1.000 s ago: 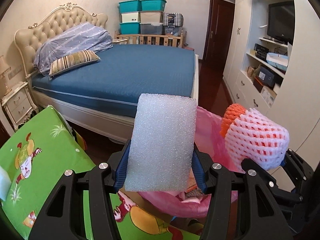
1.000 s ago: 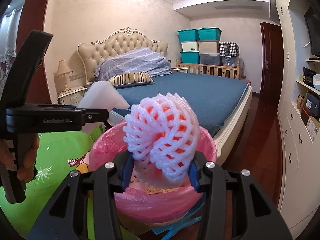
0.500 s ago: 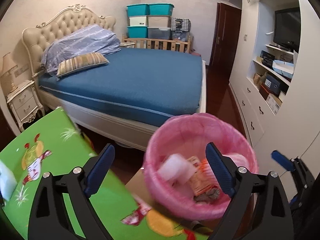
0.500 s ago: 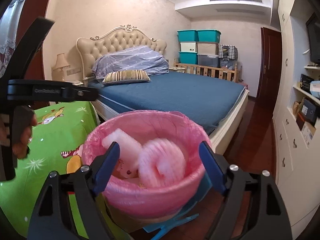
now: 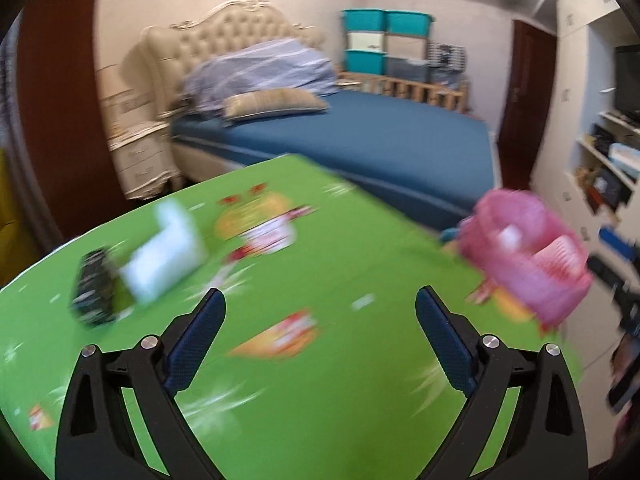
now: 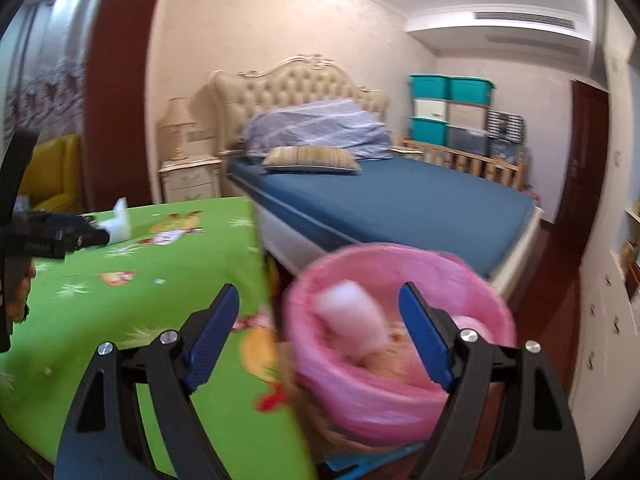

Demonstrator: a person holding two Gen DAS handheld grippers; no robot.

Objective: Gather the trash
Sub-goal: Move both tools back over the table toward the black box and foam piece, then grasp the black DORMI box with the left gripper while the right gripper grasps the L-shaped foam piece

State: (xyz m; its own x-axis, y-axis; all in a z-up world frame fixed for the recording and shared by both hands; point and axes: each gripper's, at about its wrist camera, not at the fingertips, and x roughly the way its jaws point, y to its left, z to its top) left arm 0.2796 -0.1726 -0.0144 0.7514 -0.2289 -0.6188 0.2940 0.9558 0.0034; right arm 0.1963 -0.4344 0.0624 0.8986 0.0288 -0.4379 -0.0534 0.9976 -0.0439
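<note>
A pink-lined trash bin (image 6: 400,320) stands beside the green table and holds a white foam block (image 6: 352,316) and other trash. It also shows in the left wrist view (image 5: 524,256). My left gripper (image 5: 320,340) is open and empty above the green tablecloth (image 5: 320,400). A white foam piece (image 5: 164,256) and a dark object (image 5: 94,292) lie on the table to its left, both blurred. My right gripper (image 6: 320,336) is open and empty, near the bin's left rim. The white foam piece also shows in the right wrist view (image 6: 118,224).
A bed with a blue sheet (image 6: 400,200) stands behind the table and bin. White cabinets (image 5: 600,184) line the right wall. A nightstand (image 6: 190,178) stands by the bed. Stacked storage boxes (image 6: 448,112) sit at the far wall.
Both grippers let go of their foam pieces, which dropped into the bin. Both have since swung left, away from the bin and over the green table.
</note>
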